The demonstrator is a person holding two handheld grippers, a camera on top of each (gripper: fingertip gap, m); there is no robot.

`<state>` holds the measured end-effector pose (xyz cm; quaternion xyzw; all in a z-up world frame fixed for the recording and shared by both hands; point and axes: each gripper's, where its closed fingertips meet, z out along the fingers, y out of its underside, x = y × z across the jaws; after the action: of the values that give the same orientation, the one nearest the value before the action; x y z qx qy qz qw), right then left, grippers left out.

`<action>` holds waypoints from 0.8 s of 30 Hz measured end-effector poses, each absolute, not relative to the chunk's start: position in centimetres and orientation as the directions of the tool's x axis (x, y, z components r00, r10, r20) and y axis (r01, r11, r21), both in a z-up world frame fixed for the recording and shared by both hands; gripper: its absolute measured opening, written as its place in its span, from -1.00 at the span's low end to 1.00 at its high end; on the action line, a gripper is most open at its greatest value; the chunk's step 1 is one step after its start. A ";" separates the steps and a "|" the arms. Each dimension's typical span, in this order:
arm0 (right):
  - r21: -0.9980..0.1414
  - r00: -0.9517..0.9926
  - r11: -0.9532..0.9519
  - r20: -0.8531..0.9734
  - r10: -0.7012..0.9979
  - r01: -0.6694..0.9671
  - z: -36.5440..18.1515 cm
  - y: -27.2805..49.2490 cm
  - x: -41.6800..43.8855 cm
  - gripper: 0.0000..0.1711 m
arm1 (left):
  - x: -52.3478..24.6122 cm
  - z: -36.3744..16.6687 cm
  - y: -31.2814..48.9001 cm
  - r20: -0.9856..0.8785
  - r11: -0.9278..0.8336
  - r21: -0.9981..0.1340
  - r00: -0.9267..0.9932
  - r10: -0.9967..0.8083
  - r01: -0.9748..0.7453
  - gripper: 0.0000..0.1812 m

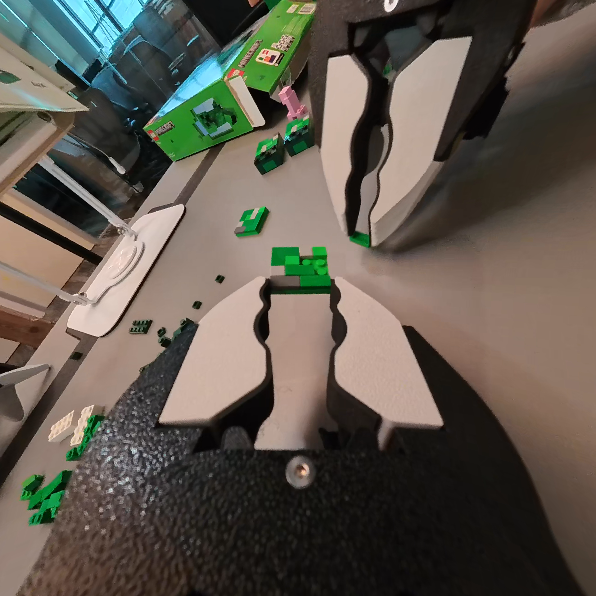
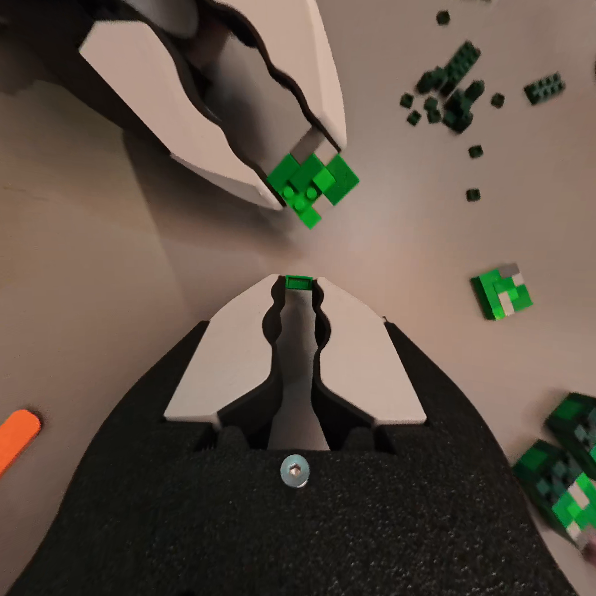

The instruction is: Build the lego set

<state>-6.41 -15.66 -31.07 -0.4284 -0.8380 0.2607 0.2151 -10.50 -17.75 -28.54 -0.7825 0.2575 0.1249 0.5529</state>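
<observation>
My left gripper [image 1: 300, 283] is shut on a small green plate assembly [image 1: 301, 266] with grey and white tiles and a few bare studs; it also shows in the right wrist view [image 2: 311, 183], held by the left gripper [image 2: 309, 175]. My right gripper [image 2: 299, 280] is shut on a small green tile [image 2: 299, 283] and points at the assembly from a short gap away. In the left wrist view the right gripper [image 1: 362, 237] comes down from the upper right with the green tile [image 1: 359, 239] at its tip, just right of the assembly.
A finished green panel [image 1: 252, 222] [image 2: 501, 292] lies on the grey table [image 1: 451, 322]. Two dark green cubes [image 1: 283, 146], a pink figure [image 1: 292, 103] and the green box [image 1: 206, 119] stand farther off. Loose dark green pieces [image 2: 451, 87], green and white bricks [image 1: 74, 432], a white stand base [image 1: 129, 267] and an orange tool [image 2: 16, 435] lie around. The grippers' ends are close to 6 cm from one another.
</observation>
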 end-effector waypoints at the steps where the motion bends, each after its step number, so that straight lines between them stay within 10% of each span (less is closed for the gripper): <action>1: -0.630 -0.545 0.503 0.147 0.825 0.592 -30.9 -15.9 -6.8 -0.82 | -10.5 -28.5 -17.7 -0.479 -0.255 -0.803 0.838 -0.263 -0.539 -0.61; 15: -0.699 -0.529 0.689 0.517 0.673 0.194 -28.0 -16.7 -8.7 -1.00 | -11.2 -27.7 -17.6 -0.437 -0.238 -0.843 0.871 -0.223 -0.483 -0.61; 24: -0.706 -0.678 0.563 0.158 0.717 0.431 -30.0 -16.3 -7.0 -0.83 | -12.1 -27.5 -17.5 -0.421 -0.258 -0.853 0.891 -0.173 -0.453 -0.61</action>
<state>-7.02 -16.31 -30.01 -0.3352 -0.8562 0.3259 0.2199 -12.12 -17.50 -27.54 -0.7836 0.1996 0.1218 0.5755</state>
